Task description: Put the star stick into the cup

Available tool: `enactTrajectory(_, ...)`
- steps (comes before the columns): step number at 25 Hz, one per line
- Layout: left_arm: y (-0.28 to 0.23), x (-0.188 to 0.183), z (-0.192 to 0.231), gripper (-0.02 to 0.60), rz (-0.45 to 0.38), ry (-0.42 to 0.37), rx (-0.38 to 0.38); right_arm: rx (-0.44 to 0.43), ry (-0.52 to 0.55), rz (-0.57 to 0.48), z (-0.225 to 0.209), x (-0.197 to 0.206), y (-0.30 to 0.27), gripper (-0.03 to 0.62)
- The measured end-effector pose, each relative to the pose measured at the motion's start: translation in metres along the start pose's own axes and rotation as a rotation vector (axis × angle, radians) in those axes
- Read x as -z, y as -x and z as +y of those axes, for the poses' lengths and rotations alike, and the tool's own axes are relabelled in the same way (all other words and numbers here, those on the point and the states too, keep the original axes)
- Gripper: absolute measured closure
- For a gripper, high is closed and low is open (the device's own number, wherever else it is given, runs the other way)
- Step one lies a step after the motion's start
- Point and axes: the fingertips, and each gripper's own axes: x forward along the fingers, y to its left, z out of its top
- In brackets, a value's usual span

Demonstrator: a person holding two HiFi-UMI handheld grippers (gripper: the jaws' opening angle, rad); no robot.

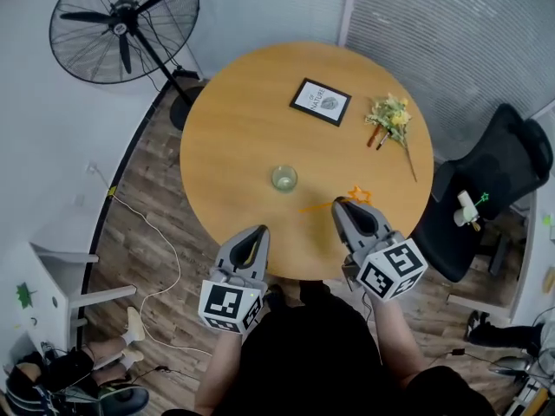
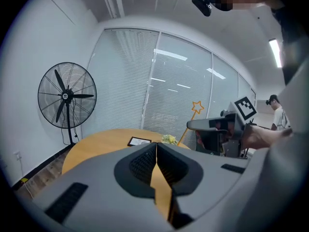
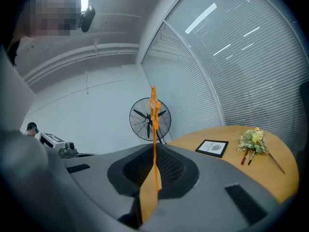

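A small clear glass cup (image 1: 284, 178) stands on the round wooden table (image 1: 234, 120), near its front. My right gripper (image 1: 343, 204) is over the table's front right edge, shut on the thin orange star stick (image 1: 357, 195). In the right gripper view the stick (image 3: 154, 129) rises upright from between the closed jaws, its star seen edge-on. The left gripper view shows the star (image 2: 197, 106) above the right gripper (image 2: 212, 125). My left gripper (image 1: 257, 230) hovers at the table's front edge below the cup, shut and holding nothing. The cup is hidden in both gripper views.
A framed picture (image 1: 321, 101) and a bunch of yellow flowers (image 1: 390, 118) lie at the table's far right. A standing fan (image 1: 121, 26) is at the back left, a black office chair (image 1: 494, 189) at the right. A white cable (image 1: 165, 250) runs along the floor.
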Motion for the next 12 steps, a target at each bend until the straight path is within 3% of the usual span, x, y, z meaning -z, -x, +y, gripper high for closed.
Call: enactTrajectory(12,-0.036,0.0,0.002,0.581,0.022,0.038,-0.111,-0.126,-0.019,0.06,-0.04,-0.005,-0.048,0.568)
